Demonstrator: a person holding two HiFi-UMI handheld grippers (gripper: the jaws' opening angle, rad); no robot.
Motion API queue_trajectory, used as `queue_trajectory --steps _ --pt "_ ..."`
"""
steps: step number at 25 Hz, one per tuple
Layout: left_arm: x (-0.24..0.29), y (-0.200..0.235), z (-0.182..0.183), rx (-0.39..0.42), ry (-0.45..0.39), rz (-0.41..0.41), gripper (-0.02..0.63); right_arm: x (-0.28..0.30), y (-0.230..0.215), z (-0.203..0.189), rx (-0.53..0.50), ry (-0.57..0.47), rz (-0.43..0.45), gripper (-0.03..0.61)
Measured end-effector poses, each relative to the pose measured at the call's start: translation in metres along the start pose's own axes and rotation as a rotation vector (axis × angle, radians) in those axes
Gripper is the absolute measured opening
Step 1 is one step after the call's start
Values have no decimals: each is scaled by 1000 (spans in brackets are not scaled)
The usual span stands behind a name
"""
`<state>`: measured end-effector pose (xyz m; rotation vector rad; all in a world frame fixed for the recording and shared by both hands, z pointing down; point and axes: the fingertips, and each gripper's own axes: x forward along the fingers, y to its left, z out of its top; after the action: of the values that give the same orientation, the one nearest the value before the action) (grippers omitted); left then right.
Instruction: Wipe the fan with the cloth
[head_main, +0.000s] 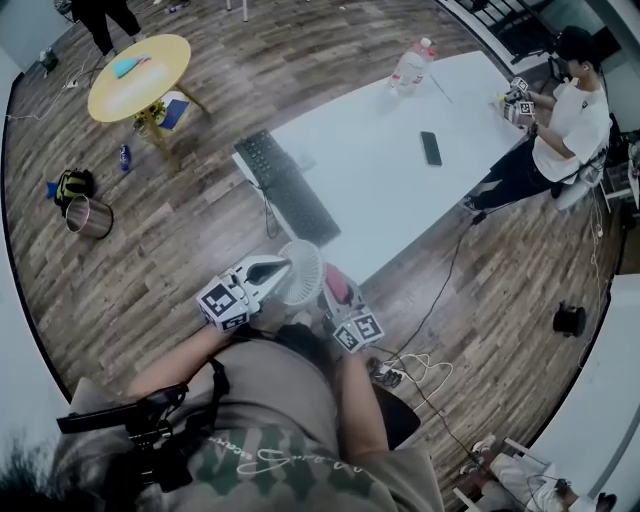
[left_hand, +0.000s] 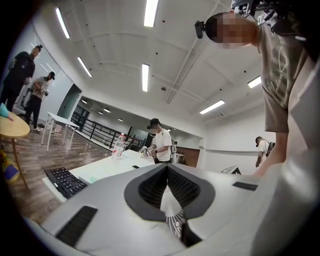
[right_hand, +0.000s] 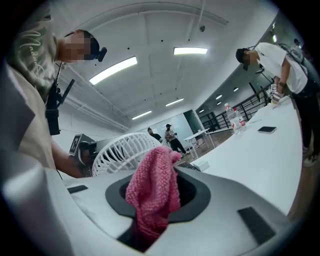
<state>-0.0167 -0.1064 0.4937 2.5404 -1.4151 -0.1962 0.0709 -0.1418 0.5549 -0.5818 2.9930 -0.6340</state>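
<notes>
Nearest, the left tool is clamped shut on the rim of the white fan, by the near corner of the table. The right tool grips the pink cloth, just right of the fan.

Between left gripper and right gripper, the fan — keyboard on table beyond.

Head cam's up top, staring steeply down at the desk and floor. Cams on the left hand-held gripper and right hand-held gripper sit right behind the jaws, aimed level. All three catch the desk and the bottle at its far end.
</notes>
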Motion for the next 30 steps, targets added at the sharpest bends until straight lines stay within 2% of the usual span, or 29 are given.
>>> queue_trajectory --steps 5,16,24,30 --pt "-7 -6 5 -25 -29 -85 -12 -14 8 -16 2 -21 -89 95" --pt "-14 -13 7 7 5 -236 -12 -23 18 -16 97 -179 -301 86" --pt "-28 -3 8 -2 20 -284 -12 -30 22 -25 86 -228 -426 84" --pt "-37 2 7 -21 22 -301 -12 -30 32 -38 105 -221 -450 84"
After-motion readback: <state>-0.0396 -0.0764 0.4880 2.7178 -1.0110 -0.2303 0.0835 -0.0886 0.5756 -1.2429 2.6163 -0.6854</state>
